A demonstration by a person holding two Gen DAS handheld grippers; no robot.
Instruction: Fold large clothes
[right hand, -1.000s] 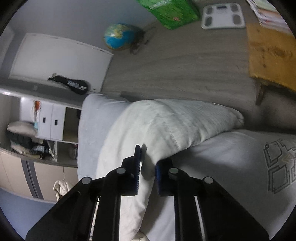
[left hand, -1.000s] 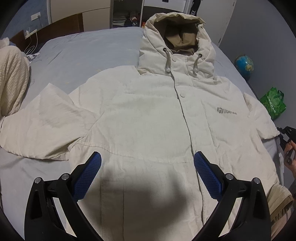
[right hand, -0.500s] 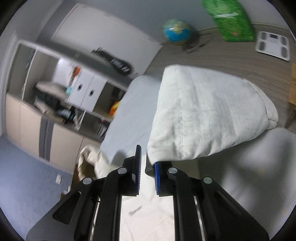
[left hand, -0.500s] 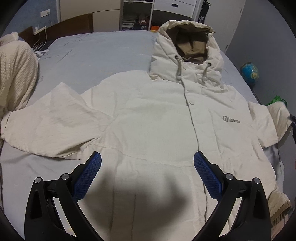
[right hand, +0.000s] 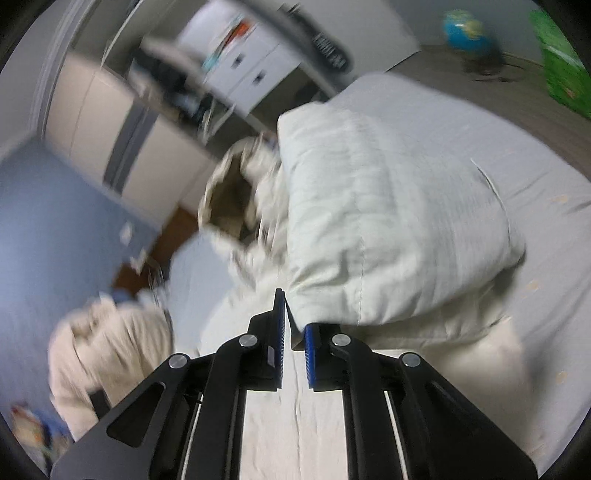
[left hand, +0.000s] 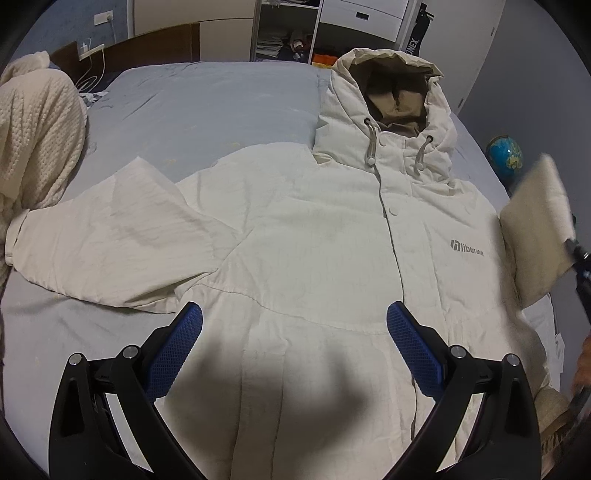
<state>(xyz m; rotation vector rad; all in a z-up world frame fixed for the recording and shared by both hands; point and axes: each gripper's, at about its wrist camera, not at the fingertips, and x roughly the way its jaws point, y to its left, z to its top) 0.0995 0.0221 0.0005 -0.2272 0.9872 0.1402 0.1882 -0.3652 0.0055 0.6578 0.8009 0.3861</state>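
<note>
A cream hooded jacket (left hand: pixel 314 240) lies face up on the grey-blue bed (left hand: pixel 207 107), hood toward the far wardrobe. Its sleeve (left hand: pixel 110 236) on the left lies spread out flat. My left gripper (left hand: pixel 294 334) hovers open over the jacket's lower front, nothing between its blue pads. The other sleeve (right hand: pixel 373 221) is lifted off the bed, and my right gripper (right hand: pixel 294 325) is shut on its cuff edge. In the left wrist view that raised sleeve (left hand: pixel 535 229) shows blurred at the right edge. The hood (right hand: pixel 229 199) is blurred in the right wrist view.
A cream knitted blanket (left hand: pixel 37 140) is heaped at the bed's left side. A globe (left hand: pixel 504 157) and a green bag (right hand: pixel 561 66) stand on the floor beyond the bed's right edge. A wardrobe with drawers (left hand: pixel 365 14) lines the far wall.
My right gripper has swung up and over the bed, carrying the sleeve from hanging by the bed's edge to above the jacket. The left gripper drifted slightly and stays open.
</note>
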